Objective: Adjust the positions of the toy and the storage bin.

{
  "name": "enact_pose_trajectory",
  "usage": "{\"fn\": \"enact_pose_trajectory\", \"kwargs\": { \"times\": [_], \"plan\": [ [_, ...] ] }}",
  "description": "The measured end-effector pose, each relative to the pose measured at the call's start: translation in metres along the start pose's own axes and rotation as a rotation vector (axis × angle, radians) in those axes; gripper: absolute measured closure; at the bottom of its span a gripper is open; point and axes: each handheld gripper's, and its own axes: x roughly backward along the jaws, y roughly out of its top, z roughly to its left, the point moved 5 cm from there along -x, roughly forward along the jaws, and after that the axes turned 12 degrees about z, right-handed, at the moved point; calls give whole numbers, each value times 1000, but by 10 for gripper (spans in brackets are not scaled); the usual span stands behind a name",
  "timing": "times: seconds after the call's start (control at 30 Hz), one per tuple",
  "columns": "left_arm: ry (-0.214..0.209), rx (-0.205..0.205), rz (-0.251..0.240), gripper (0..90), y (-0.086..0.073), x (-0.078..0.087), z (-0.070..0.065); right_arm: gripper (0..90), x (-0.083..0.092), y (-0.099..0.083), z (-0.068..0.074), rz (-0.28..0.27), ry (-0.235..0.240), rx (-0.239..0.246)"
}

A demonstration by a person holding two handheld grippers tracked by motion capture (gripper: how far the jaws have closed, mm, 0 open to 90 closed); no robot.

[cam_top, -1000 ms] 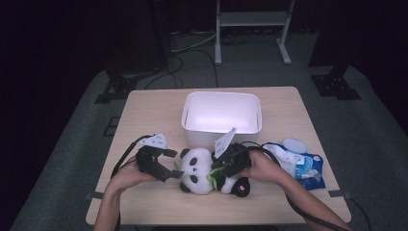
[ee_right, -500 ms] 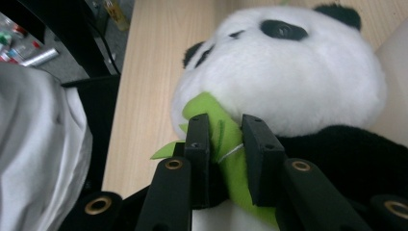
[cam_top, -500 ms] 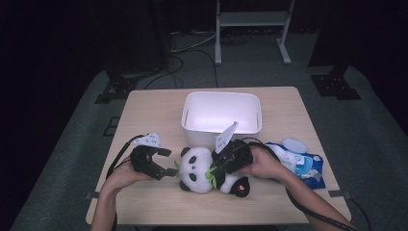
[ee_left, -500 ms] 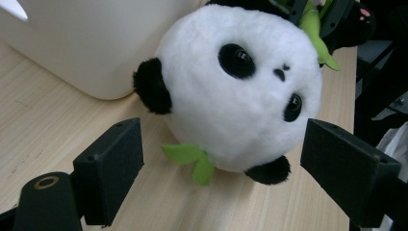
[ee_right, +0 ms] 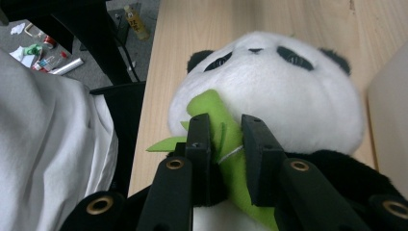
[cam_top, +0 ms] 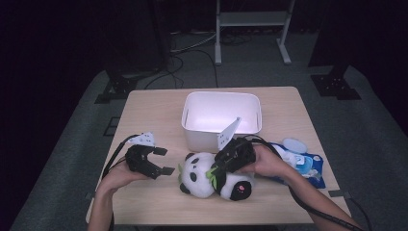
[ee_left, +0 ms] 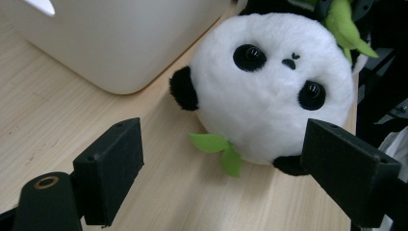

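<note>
The panda plush (cam_top: pixel 214 175) lies on its side on the counter (cam_top: pixel 154 120) before the white bin (cam_top: pixel 221 118), head toward the left gripper (cam_top: pixel 161 161), whose fingers (ee_left: pixel 113 163) gape empty just beside it. The right gripper (cam_top: pixel 216 171), nearer, has just been closing and pinches the green bamboo sprig (ee_right: pixel 226 144) at the panda's chest.

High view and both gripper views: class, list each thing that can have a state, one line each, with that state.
Panda plush: lying on the table, green bamboo stalk pinched.
White bin: upright, open-topped, nothing visible inside.
Blue packet: lying flat.
Left gripper: open, short of the panda's head.
Right gripper: shut on the stalk, jaws just closed further.
</note>
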Motion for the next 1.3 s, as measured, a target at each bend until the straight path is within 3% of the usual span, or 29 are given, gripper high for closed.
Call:
{"fn": "enact_pose_trajectory", "kwargs": {
  "times": [0.27,0.6,1.3],
  "plan": [
    [7,7,-10,137,-4,5,4,737,9,4,5,1,7,14],
    [13,21,-28,137,-7,9,7,737,30,14,12,-35,5,24],
    [20,49,-51,137,-17,17,13,736,75,40,27,-45,-39,68]
  ]
}}
